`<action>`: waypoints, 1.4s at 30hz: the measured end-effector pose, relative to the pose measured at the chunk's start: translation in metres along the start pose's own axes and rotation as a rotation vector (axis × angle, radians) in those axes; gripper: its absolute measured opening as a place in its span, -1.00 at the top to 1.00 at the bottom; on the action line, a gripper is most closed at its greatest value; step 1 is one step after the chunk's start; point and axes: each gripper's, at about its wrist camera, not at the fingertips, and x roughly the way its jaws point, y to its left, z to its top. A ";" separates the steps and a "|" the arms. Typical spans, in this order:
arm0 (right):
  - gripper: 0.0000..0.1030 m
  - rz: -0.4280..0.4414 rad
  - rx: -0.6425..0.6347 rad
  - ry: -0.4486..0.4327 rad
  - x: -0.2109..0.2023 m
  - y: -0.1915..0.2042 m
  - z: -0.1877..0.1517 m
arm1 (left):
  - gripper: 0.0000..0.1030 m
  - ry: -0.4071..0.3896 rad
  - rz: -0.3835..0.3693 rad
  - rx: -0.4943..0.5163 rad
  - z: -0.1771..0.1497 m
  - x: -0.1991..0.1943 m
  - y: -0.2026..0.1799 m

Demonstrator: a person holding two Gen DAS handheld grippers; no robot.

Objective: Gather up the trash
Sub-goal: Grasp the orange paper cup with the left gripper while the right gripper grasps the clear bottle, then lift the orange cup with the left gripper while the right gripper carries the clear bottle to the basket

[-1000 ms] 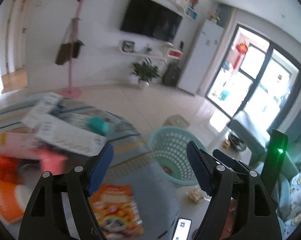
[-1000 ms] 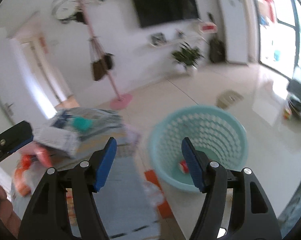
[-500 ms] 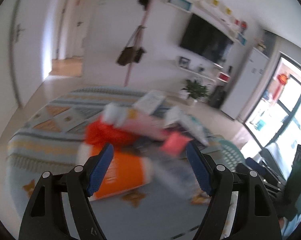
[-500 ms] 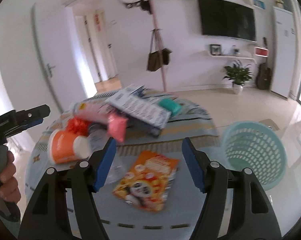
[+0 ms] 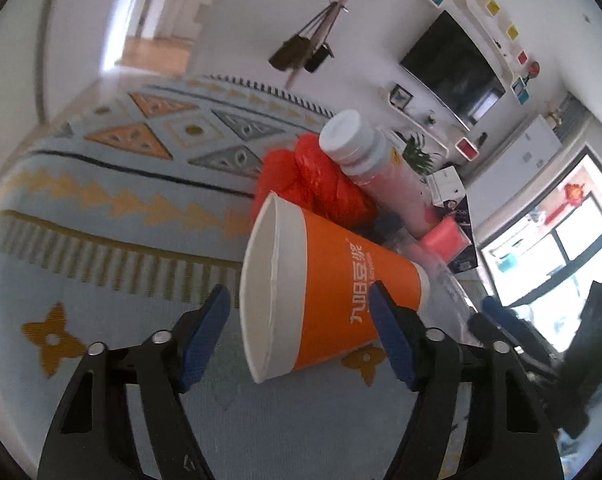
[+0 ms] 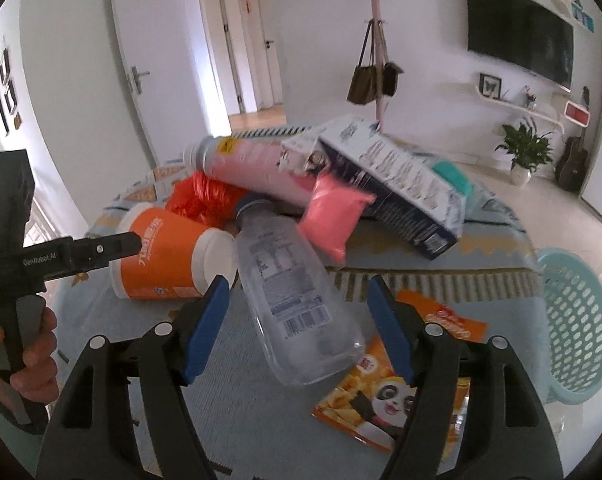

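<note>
Two grabs look in hand: the orange paper cup (image 5: 333, 292) lies on its side on the rug (image 5: 101, 208) between the left gripper's (image 5: 297, 332) parted jaws, unpinched. The right gripper (image 6: 297, 324), also apart, straddles the clear bottle (image 6: 297, 300). Next, each should close, then carry to the teal basket (image 6: 577, 320) at the rug's right edge.

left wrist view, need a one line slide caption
Open left tongs straddle a tipped orange paper cup lying on the patterned rug, not yet gripped.

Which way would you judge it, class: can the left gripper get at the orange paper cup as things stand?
Probably yes. The left gripper is open, and the orange paper cup lies on its side with its rim end between the fingers; nothing is in the way.
</note>
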 end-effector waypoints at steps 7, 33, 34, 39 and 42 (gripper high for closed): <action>-0.31 -0.016 -0.008 0.041 0.019 0.005 0.002 | 0.16 0.038 -0.086 0.008 -0.001 0.009 -0.005; -0.04 -0.071 -0.043 0.019 0.006 0.027 -0.024 | 0.00 -0.140 0.271 0.314 -0.081 -0.061 -0.041; -0.04 -0.071 -0.043 0.019 0.006 0.026 -0.023 | -0.13 -0.153 0.293 0.308 -0.086 -0.068 -0.038; -0.05 -0.077 -0.049 0.015 0.007 0.029 -0.023 | -0.22 -0.136 0.314 0.230 -0.097 -0.102 -0.005; -0.05 -0.074 -0.047 0.014 0.007 0.029 -0.024 | -0.34 -0.161 0.310 0.208 -0.092 -0.118 0.005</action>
